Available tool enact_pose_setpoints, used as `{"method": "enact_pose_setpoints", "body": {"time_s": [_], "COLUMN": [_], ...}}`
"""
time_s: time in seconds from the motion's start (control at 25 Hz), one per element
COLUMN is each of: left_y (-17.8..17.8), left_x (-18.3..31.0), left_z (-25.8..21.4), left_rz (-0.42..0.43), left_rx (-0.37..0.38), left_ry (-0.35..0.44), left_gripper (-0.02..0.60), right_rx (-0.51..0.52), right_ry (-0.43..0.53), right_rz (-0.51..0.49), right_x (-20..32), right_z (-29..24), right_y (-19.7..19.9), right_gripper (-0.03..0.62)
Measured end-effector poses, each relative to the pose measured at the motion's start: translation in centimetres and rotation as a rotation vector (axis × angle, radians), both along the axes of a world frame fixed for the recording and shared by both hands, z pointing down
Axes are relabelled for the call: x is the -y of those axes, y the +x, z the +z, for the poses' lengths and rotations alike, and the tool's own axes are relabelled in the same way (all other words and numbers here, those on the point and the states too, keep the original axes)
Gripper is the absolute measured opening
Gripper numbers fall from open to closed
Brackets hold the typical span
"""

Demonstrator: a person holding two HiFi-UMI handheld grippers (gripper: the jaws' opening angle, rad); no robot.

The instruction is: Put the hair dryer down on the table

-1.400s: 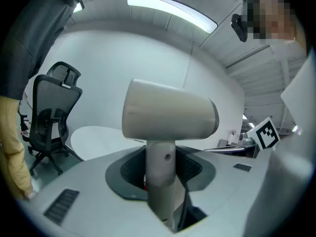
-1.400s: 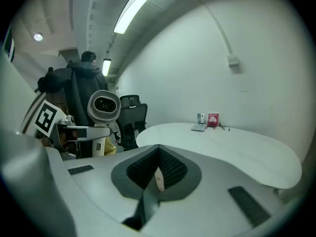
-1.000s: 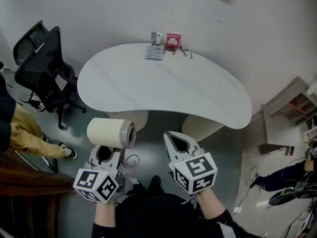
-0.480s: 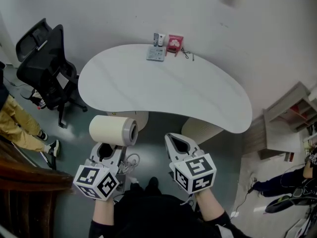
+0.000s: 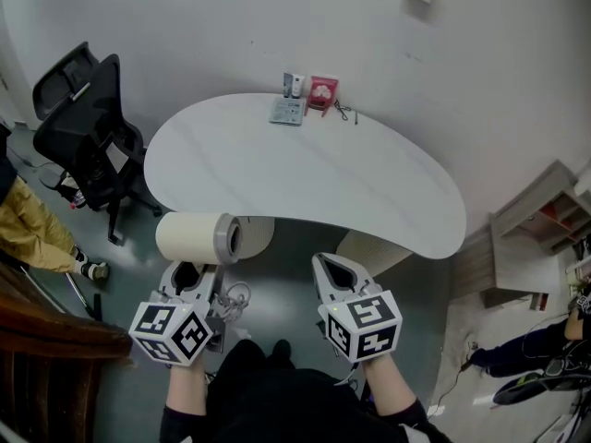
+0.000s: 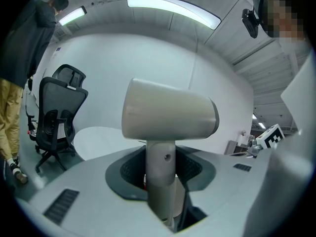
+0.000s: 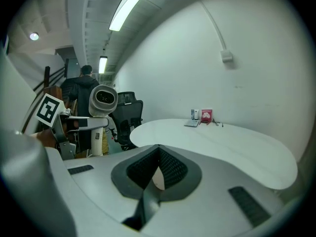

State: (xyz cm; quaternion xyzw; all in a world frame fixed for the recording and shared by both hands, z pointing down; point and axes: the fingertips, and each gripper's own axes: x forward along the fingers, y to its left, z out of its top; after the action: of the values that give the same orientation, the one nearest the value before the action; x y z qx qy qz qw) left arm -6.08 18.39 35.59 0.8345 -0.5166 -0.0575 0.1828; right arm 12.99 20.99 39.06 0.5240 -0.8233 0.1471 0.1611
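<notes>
Head view: left gripper (image 5: 189, 275) and right gripper (image 5: 334, 268) are low in frame, over the floor, short of the near edge of the table (image 5: 305, 169).
Left claw: jaws stand wide and clamp the handle of the hair dryer (image 5: 197, 237). The pads press it from both sides.
Hair dryer: held in the air, not on the table. Barrel lies level, handle points down into the jaws, grey open end faces the right gripper's side.
Cord: a loose loop (image 5: 236, 297) hangs just beside the left gripper.
Right claw: jaw tips are closed together with nothing between them. It points toward the table.
Table top: bare except at the far edge by the wall, where a pink box (image 5: 322, 91), two small bottles (image 5: 293, 85) and a flat packet (image 5: 287, 111) sit.
Chair: a black office chair (image 5: 83, 127) stands left of the table, apart from it.
Left gripper view only: shows the grip close up, with the handle upright between the jaws and the barrel filling the centre. Also shows a curved ceiling light (image 6: 173, 6) and a person in a dark top and yellow trousers (image 6: 19, 63) at the left edge, beside the chair.
Right gripper view only: looks straight into the dryer's round open end, with the left gripper's marker cube (image 7: 48, 110) below it. The table stretches ahead to the right, and the far-edge items are small.
Head view only: both claws and the whole table outline show together. The dryer's barrel overlaps the table's pedestal in frame.
</notes>
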Motion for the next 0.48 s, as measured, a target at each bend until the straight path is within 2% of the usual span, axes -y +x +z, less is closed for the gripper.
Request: {"method": "enact_pose_setpoints", "body": {"time_s": [0.48], "left_y": [0.3], "left_x": [1.3], "left_z": [-0.5], "left_rz": [-0.015], "left_rx": [0.001], "left_ry": [0.0], "left_gripper": [0.16], "right_rx": [0.004], "right_ry": [0.012], "right_rz": [0.019], "right_x": [0.7], "right_z": [-0.3], "right_y": [1.4], "right_gripper": [0.002]}}
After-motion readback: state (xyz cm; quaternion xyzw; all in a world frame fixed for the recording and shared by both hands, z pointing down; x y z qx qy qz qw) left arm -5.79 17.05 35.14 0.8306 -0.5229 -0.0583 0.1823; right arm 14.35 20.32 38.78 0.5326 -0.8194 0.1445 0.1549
